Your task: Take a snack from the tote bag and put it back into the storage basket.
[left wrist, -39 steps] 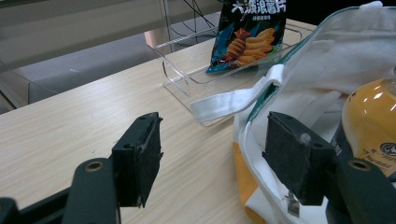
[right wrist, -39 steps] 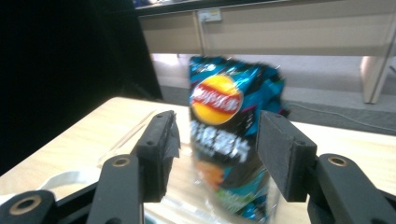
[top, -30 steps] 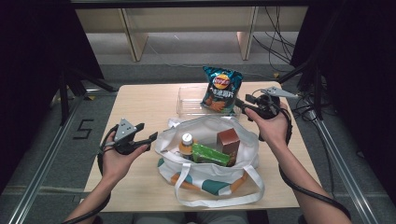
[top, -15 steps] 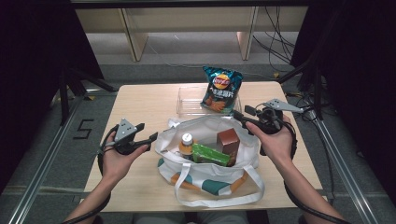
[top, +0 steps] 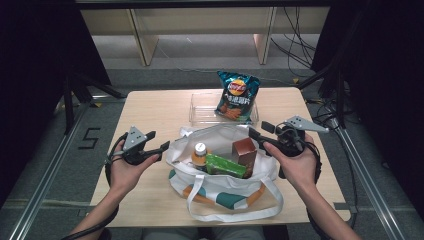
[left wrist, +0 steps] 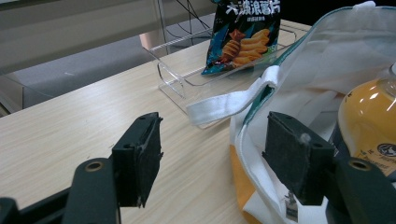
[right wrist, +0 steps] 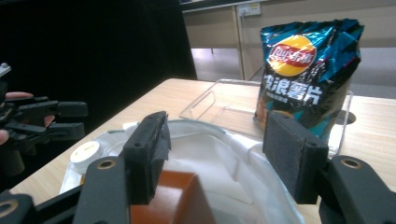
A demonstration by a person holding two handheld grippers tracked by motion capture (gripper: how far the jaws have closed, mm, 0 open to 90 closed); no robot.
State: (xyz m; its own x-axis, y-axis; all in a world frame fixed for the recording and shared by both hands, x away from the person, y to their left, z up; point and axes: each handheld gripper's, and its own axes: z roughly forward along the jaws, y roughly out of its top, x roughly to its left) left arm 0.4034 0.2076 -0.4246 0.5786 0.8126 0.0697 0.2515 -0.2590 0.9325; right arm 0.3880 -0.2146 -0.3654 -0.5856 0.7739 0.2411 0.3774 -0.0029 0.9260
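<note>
A white tote bag (top: pixel 225 185) lies open on the table, holding a bottle with a white cap (top: pixel 199 152), a green box (top: pixel 225 166) and a brown box (top: pixel 244 150). My left gripper (top: pixel 157 140) hovers open at the bag's left rim; in its own view (left wrist: pixel 217 158) the rim (left wrist: pixel 243 126) runs just inside the right jaw, not pinched. At the bag's right rim my right gripper (top: pixel 259 130) is open, its jaws having just been opening with nothing gripped. Its own view (right wrist: pixel 215 163) looks over the brown box (right wrist: pixel 173 196) toward a chips bag (right wrist: pixel 303 70).
The chips bag (top: pixel 236 95) stands in a clear plastic tray (top: pixel 200 107) at the back of the wooden table (top: pixel 150 105). A bag handle (top: pixel 235 212) hangs toward the front edge. Cables trail off the table's right side.
My right hand has drawn back from the tray and chips bag toward the bag's right rim. The left hand has stayed where it was.
</note>
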